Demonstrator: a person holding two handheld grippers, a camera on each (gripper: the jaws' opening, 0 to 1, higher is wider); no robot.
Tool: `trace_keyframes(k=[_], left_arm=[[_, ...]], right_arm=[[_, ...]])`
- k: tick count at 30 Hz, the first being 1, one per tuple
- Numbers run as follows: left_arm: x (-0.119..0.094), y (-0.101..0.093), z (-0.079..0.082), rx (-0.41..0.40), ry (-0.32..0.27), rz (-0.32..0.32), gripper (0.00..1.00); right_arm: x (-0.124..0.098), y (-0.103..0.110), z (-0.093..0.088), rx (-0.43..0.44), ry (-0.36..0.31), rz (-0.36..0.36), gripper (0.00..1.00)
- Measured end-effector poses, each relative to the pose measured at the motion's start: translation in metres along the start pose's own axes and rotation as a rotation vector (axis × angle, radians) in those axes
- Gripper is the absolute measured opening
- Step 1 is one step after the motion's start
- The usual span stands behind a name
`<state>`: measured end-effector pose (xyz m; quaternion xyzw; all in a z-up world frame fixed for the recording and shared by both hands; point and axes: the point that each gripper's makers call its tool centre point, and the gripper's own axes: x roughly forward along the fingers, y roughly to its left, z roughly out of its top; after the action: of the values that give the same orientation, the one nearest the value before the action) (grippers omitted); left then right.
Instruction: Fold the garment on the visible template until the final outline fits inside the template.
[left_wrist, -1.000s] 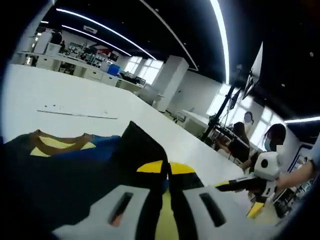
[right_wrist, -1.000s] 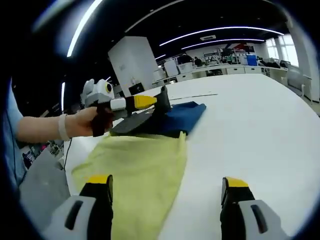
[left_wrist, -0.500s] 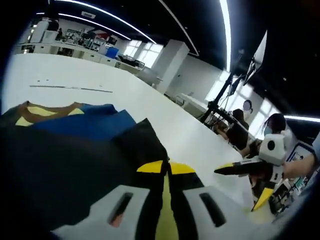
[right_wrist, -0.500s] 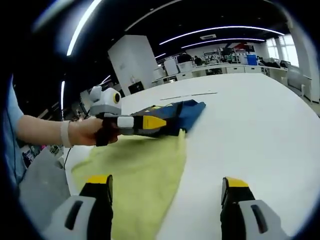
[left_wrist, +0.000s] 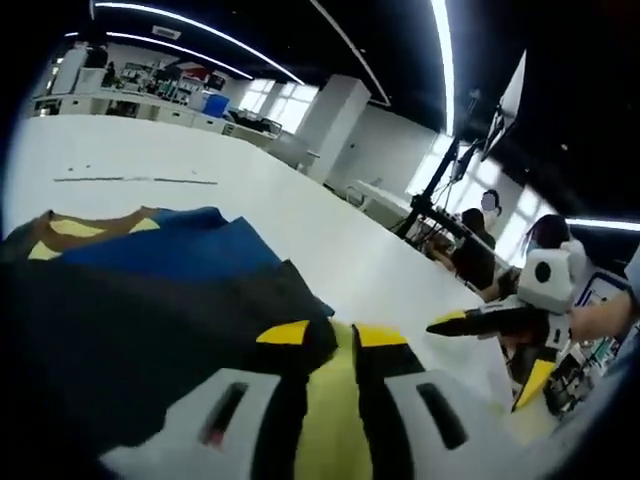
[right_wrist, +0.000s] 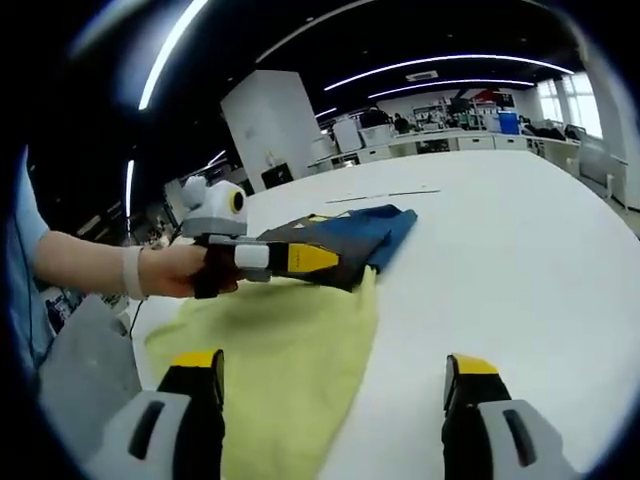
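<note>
Right gripper view: left gripper (right_wrist: 300, 259) laid over the limp, light garment (right_wrist: 345, 240), its grip hidden, can't tell; right gripper (right_wrist: 330, 385) gapes empty—grab a hem corner.

Two-jaw left gripper (right_wrist: 325, 260): black fingers with yellow tips, white collar, grey-white body behind. Same build on right gripper (right_wrist: 335, 375): yellow-capped black fingers (right_wrist: 200, 400) on pale grey mounts with dark slots. Hand (right_wrist: 180, 270) with white wristband (right_wrist: 132, 272); light blue sleeve (right_wrist: 25, 240) at the edge.
</note>
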<state>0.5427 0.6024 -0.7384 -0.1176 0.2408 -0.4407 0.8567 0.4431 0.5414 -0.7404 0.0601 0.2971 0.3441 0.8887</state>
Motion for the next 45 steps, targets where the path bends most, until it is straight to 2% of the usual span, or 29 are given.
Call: trace_keyframes(k=[5, 12, 16, 25, 32, 36, 45], left_arm=[[-0.001, -0.002, 0.001, 0.048, -0.001, 0.004, 0.46], [-0.001, -0.005, 0.007, 0.096, -0.024, 0.004, 0.85], [-0.002, -0.003, 0.008, 0.109, -0.022, 0.014, 0.98], [-0.013, -0.003, 0.012, 0.114, 0.000, 0.017, 0.99], [-0.029, -0.006, 0.016, 0.154, 0.015, 0.018, 0.99], [-0.044, -0.007, 0.017, 0.165, 0.019, 0.026, 0.99], [-0.094, 0.003, 0.018, 0.149, -0.011, 0.103, 0.99]], right_arm=[[-0.001, 0.001, -0.001, -0.002, 0.004, 0.002, 0.92], [-0.001, 0.003, 0.001, -0.017, 0.000, 0.011, 0.93], [-0.001, 0.003, 0.003, -0.018, -0.001, 0.012, 0.94], [-0.002, 0.004, 0.008, -0.032, -0.002, 0.013, 0.94], [-0.003, 0.005, 0.014, -0.049, -0.004, 0.018, 0.94], [-0.004, 0.006, 0.020, -0.063, -0.005, 0.024, 0.94], [-0.003, 0.007, 0.030, -0.089, -0.007, 0.035, 0.94]])
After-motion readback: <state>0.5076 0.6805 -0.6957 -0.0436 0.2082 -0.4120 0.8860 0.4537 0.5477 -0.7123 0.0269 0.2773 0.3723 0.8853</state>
